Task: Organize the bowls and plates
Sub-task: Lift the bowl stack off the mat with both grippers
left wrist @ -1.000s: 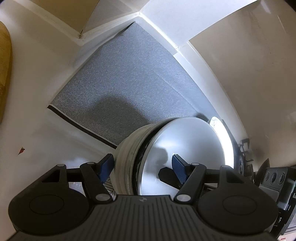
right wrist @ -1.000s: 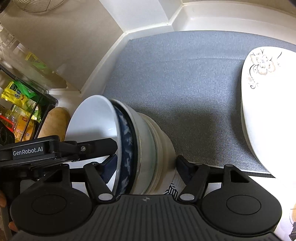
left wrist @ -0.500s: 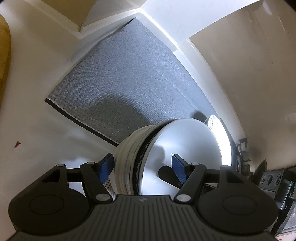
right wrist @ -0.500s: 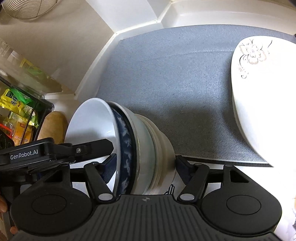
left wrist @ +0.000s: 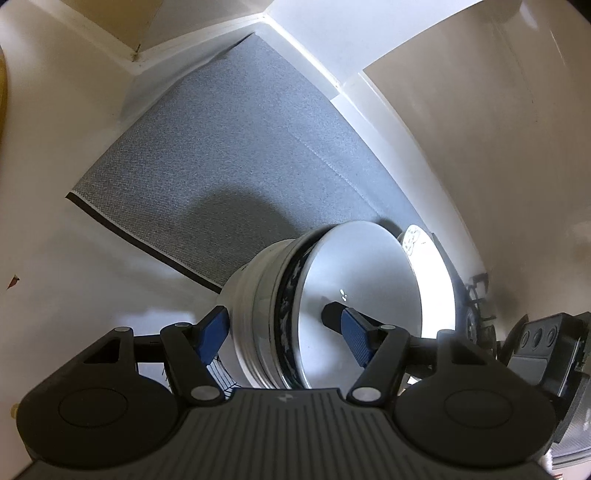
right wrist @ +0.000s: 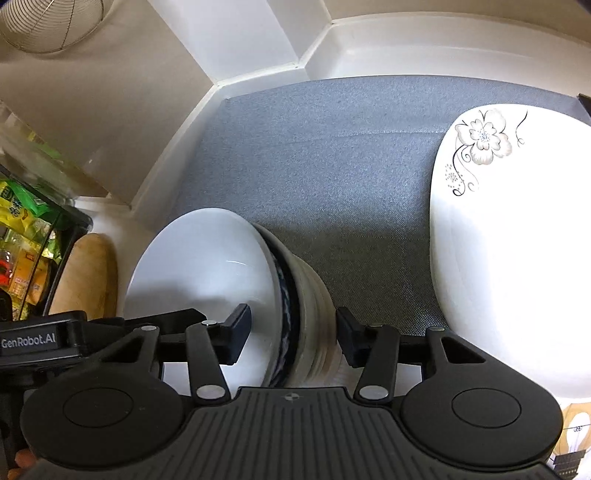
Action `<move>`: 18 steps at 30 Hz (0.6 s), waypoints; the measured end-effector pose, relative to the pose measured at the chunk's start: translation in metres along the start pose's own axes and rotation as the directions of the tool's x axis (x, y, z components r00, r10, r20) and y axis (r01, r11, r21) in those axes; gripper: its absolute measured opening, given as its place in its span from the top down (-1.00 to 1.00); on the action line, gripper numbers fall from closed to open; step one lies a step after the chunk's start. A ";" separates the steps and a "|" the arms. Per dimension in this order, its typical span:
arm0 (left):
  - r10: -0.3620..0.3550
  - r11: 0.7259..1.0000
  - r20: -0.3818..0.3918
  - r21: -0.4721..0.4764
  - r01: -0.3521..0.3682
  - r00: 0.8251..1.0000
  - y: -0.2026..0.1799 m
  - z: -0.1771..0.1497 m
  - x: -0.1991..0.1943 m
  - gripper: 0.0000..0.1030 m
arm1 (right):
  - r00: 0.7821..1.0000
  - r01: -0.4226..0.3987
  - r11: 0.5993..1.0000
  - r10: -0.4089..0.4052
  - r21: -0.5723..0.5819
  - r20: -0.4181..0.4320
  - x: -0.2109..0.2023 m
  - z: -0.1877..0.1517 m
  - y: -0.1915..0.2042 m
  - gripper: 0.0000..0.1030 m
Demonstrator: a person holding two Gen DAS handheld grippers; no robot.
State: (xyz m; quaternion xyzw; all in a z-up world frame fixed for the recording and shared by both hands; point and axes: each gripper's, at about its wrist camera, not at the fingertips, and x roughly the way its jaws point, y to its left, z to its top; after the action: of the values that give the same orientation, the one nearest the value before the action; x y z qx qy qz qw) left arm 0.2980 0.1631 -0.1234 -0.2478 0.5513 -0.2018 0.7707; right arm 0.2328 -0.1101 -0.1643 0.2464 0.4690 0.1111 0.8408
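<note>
A stack of nested bowls (left wrist: pixel 332 314), white with one blue-patterned rim, is held on its side between both grippers. My left gripper (left wrist: pixel 282 334) is shut on the stack, one blue pad inside the top bowl, one on the outer wall. My right gripper (right wrist: pixel 291 334) is shut on the same bowl stack (right wrist: pixel 258 295) from the opposite side. The stack hangs above the front edge of a grey mat (right wrist: pixel 351 155). A stack of white flower-print plates (right wrist: pixel 509 251) stands on the mat at the right, and shows behind the bowls in the left wrist view (left wrist: pixel 424 251).
The mat (left wrist: pixel 221 166) lies in a white-walled corner (left wrist: pixel 266 22). A wooden board (right wrist: pixel 88 277) and a black rack with packets (right wrist: pixel 26 236) are at the left. A wire basket (right wrist: pixel 44 22) hangs at top left. Dark stove parts (left wrist: pixel 480 317) sit at the right.
Both grippers have carried the bowl stack forward, toward the mat and its back corner. The flower plates appear closer. The grip is unchanged.
</note>
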 end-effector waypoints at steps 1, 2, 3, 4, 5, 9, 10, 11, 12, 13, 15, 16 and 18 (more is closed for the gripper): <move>-0.001 1.000 -0.002 -0.009 0.001 1.000 0.002 0.000 0.000 -0.39 | 1.000 -0.010 1.000 0.010 0.009 -0.001 -0.001 0.000 -0.003 0.00; -0.004 1.000 -0.003 -0.021 0.004 1.000 0.005 0.000 0.001 -0.39 | 1.000 -0.019 1.000 0.019 0.018 -0.003 0.000 0.001 -0.005 0.00; -0.004 0.999 -0.006 -0.033 0.004 1.000 0.007 0.000 0.002 -0.39 | 0.999 -0.031 0.999 0.031 0.029 -0.006 0.001 0.002 -0.008 -0.01; 0.003 0.999 -0.022 -0.047 -0.004 1.000 0.011 -0.002 0.007 -0.39 | 0.999 -0.045 0.998 0.046 0.045 -0.009 0.002 0.002 -0.012 -0.03; 0.023 0.997 -0.044 -0.067 -0.026 0.999 0.017 -0.005 0.013 -0.37 | 0.998 -0.059 0.996 0.060 0.064 -0.012 0.003 0.002 -0.017 -0.07; -0.012 0.997 0.005 -0.082 0.012 1.000 0.022 -0.011 0.015 -0.46 | 0.995 -0.102 0.990 0.104 0.101 -0.011 0.008 0.000 -0.026 -0.22; -0.018 0.995 0.008 -0.097 0.019 1.000 0.024 -0.012 0.015 -0.46 | 0.994 -0.106 0.989 0.106 0.100 -0.002 0.009 -0.001 -0.027 -0.23; -0.024 0.995 0.006 -0.098 0.025 1.000 0.026 -0.012 0.015 -0.46 | 0.994 -0.107 0.989 0.108 0.101 -0.002 0.009 -0.001 -0.027 -0.23; -0.030 0.995 0.004 -0.096 0.030 1.000 0.027 -0.013 0.015 -0.46 | 0.994 -0.104 0.989 0.106 0.100 -0.006 0.009 0.000 -0.027 -0.22; -0.034 0.994 0.003 -0.099 0.035 0.999 0.029 -0.013 0.015 -0.45 | 0.995 -0.100 0.989 0.101 0.105 -0.010 0.008 0.001 -0.026 -0.22; -0.039 0.994 0.000 -0.104 0.039 0.999 0.030 -0.013 0.014 -0.45 | 0.996 -0.086 0.992 0.088 0.097 -0.015 0.009 0.003 -0.023 -0.21; -0.040 0.994 0.000 -0.105 0.040 0.999 0.030 -0.013 0.013 -0.45 | 0.997 -0.078 0.993 0.079 0.086 -0.013 0.009 0.003 -0.020 -0.20; -0.044 0.993 -0.003 -0.108 0.043 0.999 0.030 -0.015 0.012 -0.45 | 0.998 -0.063 0.996 0.063 0.068 -0.008 0.008 0.005 -0.014 -0.20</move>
State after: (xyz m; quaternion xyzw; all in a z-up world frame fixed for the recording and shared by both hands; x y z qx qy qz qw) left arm 0.2889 0.1776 -0.1551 -0.3006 0.5580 -0.1892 0.7500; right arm 0.2406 -0.1197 -0.1754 0.2888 0.4686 0.1229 0.8258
